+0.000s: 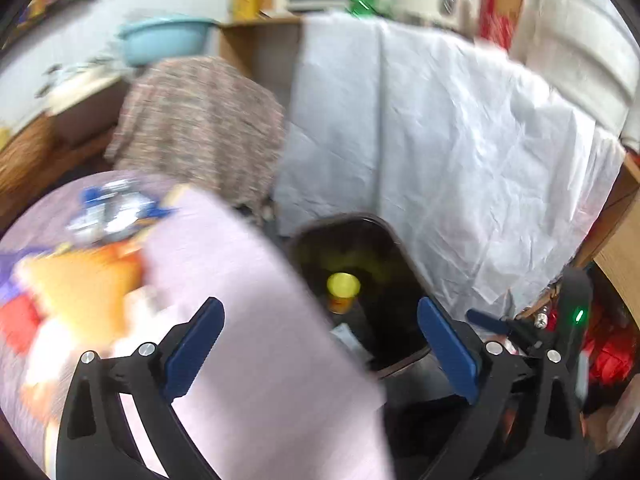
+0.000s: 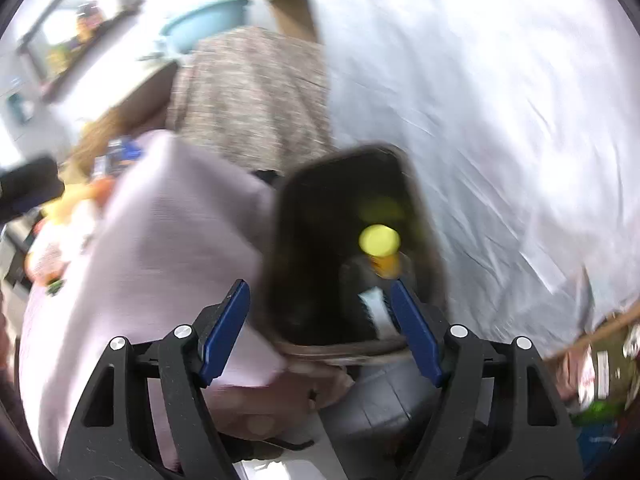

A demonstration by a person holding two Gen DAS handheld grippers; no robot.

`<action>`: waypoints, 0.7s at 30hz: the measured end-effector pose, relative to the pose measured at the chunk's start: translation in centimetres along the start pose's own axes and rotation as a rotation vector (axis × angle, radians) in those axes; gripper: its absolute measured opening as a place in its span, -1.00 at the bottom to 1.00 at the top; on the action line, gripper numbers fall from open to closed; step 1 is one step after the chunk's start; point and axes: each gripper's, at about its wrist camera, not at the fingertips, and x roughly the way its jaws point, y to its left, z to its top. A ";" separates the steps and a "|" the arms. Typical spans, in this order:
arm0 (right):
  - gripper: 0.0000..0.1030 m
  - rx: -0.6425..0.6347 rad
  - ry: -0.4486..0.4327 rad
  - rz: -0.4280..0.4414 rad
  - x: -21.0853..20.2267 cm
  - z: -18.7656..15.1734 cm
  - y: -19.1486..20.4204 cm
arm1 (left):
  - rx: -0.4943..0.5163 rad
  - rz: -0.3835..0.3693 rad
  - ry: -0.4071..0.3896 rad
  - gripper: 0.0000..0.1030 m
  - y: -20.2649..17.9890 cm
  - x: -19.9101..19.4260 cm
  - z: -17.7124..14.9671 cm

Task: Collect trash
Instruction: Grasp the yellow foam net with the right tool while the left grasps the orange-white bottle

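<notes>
While both views are smeared by motion blur, enough can be read: the left gripper [image 1: 320, 344] is seen spread wide, blue pads well apart, with nothing pinched between them and no contact with anything. It hangs over the near edge of a pink-clothed table [image 1: 256, 320] and the near rim of a dark trash bin [image 1: 404, 256]. The right gripper [image 2: 320, 328] is likewise spread wide and empty, poised just over the bin's near rim; whether the right pad touches the rim cannot be told through the blur. The bin is set on the floor just right of the table, probably so items can be carried a short way from the tabletop and dropped in. Inside the bin a yellow-capped container [image 1: 343, 289] is seen lying, with some pale scrap near it, so part of the trash appears already collected. Farther left on the table a blurred heap of remaining litter [image 1: 108, 216] is seen, blue-and-white wrappers with orange and red packaging nearer the left edge; this is judged to be what is still to be picked up. Beyond the table a speckled brownish cloth [image 1: 200, 124] is draped over something, and to the right a crumpled white sheet [image 1: 460, 128] hangs behind the bin. At the far left a light blue basin [image 1: 164, 38] is seen on a counter.
</notes>
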 end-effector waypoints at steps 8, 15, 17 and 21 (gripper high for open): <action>0.42 -0.307 -0.091 0.128 -2.8 0.1 11.3 | -0.117 0.294 -0.111 0.88 10.3 -8.7 -6.7; 0.42 -0.587 -0.132 0.193 -2.5 0.1 20.6 | -0.223 0.369 -0.119 0.87 15.6 -11.3 -10.1; 0.42 -0.680 -0.140 0.195 -1.9 0.2 23.4 | -0.243 0.364 -0.125 0.87 16.2 -11.5 -10.6; 0.42 -0.862 -0.149 0.150 0.1 0.1 27.8 | -0.253 0.329 -0.130 0.87 16.4 -11.7 -11.1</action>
